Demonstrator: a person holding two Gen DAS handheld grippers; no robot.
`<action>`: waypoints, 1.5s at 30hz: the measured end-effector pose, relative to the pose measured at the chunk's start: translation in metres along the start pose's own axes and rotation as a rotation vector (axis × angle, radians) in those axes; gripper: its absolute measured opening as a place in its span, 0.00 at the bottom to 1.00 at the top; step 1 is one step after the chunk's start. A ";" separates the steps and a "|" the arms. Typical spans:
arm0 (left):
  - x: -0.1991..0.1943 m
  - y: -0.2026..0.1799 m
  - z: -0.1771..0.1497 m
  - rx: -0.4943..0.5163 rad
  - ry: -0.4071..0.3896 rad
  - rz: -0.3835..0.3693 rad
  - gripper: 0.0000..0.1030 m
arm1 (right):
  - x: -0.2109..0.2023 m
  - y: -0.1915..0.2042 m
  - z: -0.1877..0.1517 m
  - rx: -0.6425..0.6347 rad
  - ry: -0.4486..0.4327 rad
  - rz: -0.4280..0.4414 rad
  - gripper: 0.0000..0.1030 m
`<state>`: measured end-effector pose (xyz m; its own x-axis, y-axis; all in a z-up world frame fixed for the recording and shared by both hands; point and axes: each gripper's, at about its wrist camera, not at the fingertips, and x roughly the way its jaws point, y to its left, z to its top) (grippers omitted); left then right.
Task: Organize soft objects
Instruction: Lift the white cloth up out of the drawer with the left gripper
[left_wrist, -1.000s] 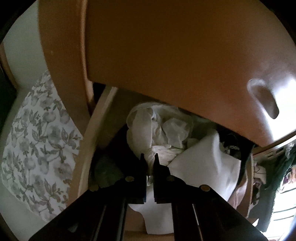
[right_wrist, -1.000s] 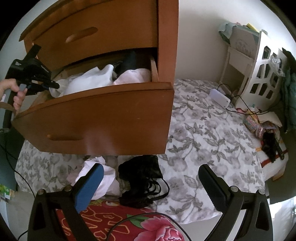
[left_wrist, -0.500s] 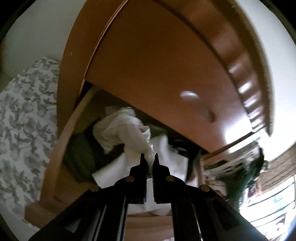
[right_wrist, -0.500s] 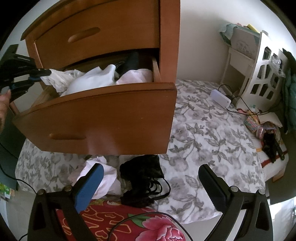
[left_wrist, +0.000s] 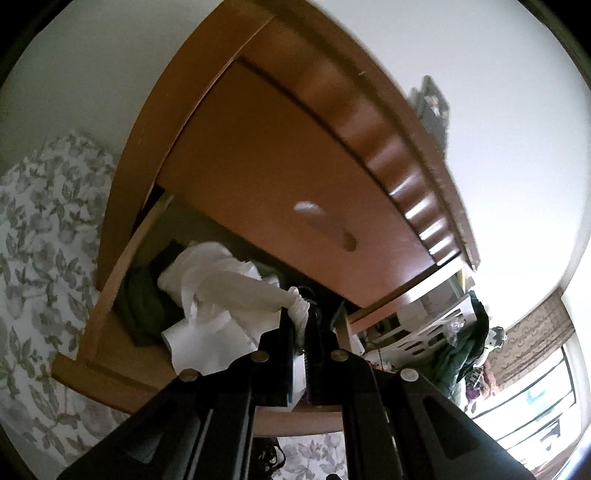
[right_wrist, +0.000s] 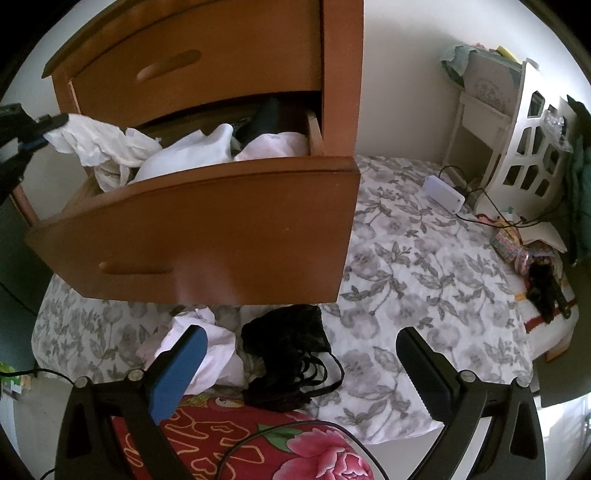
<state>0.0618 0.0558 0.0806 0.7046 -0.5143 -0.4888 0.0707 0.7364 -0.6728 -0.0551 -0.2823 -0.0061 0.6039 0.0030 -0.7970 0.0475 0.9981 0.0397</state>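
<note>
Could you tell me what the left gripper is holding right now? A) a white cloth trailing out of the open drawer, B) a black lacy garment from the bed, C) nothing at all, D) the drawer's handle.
A: the left gripper is shut on a white cloth that stretches from its tips back into the open drawer.

the left gripper (left_wrist: 300, 325) has its jaws closed on a corner of a white cloth (left_wrist: 229, 284), which stretches from the fingertips back down into the open drawer (left_wrist: 110, 280) of a wooden dresser (left_wrist: 258, 177). the cloth trails over a smooth white folded item (left_wrist: 207, 343) and lies beside a dark green garment (left_wrist: 142, 302) at the drawer's left. above the open drawer, a closed drawer front shows a recessed handle (left_wrist: 325, 225). floral bedding (left_wrist: 40, 229) fills the left edge; a white cut-out stand (left_wrist: 428, 332) and a bright window (left_wrist: 535, 402) sit blurred at right.
</note>
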 end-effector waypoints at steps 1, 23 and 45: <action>-0.005 -0.003 0.001 0.009 -0.008 -0.003 0.04 | 0.000 0.000 0.000 0.000 0.000 0.000 1.00; -0.089 -0.069 0.007 0.189 -0.170 -0.110 0.04 | -0.013 0.003 0.000 -0.005 -0.041 0.012 1.00; -0.136 -0.104 -0.013 0.272 -0.193 -0.160 0.04 | -0.049 0.012 -0.002 -0.026 -0.123 0.027 1.00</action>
<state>-0.0507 0.0437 0.2102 0.7879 -0.5590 -0.2585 0.3574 0.7568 -0.5473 -0.0860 -0.2701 0.0319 0.6980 0.0240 -0.7157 0.0099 0.9990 0.0431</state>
